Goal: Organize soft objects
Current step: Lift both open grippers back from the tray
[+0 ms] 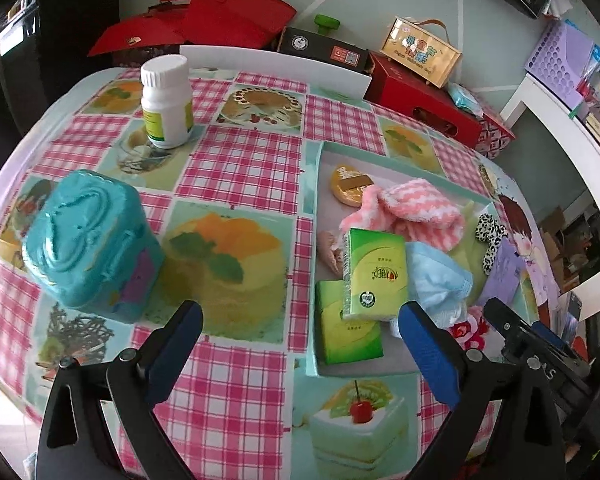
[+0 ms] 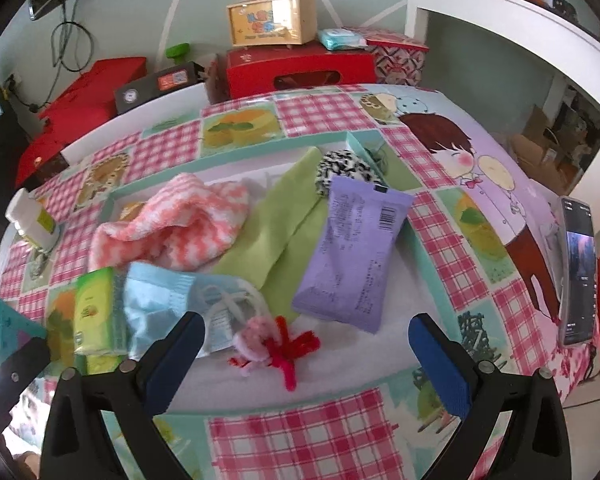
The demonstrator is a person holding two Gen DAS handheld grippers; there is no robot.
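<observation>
A shallow teal tray (image 1: pixel 313 200) on the checked tablecloth holds the soft things. In it are a pink-and-white fluffy towel (image 1: pixel 412 208), a blue mask packet (image 1: pixel 436 280), a green cloth (image 2: pixel 276 232), a purple wipes pack (image 2: pixel 352 256) and a leopard scrunchie (image 2: pixel 348 170). Two green tissue packs lie at its near left corner, one flat (image 1: pixel 346 332) and one leaning (image 1: pixel 374 272). My left gripper (image 1: pixel 300 320) stands open above the tray's left edge, holding nothing. My right gripper (image 2: pixel 306 332) is open over a red-and-pink fuzzy wire toy (image 2: pixel 276 344) without touching it.
A teal lidded box (image 1: pixel 92 240) and a white pill bottle (image 1: pixel 166 100) stand left of the tray. A phone (image 2: pixel 578 272) lies near the table's right edge. Red boxes (image 2: pixel 296 70) and a gold carry case (image 2: pixel 270 20) crowd the far side.
</observation>
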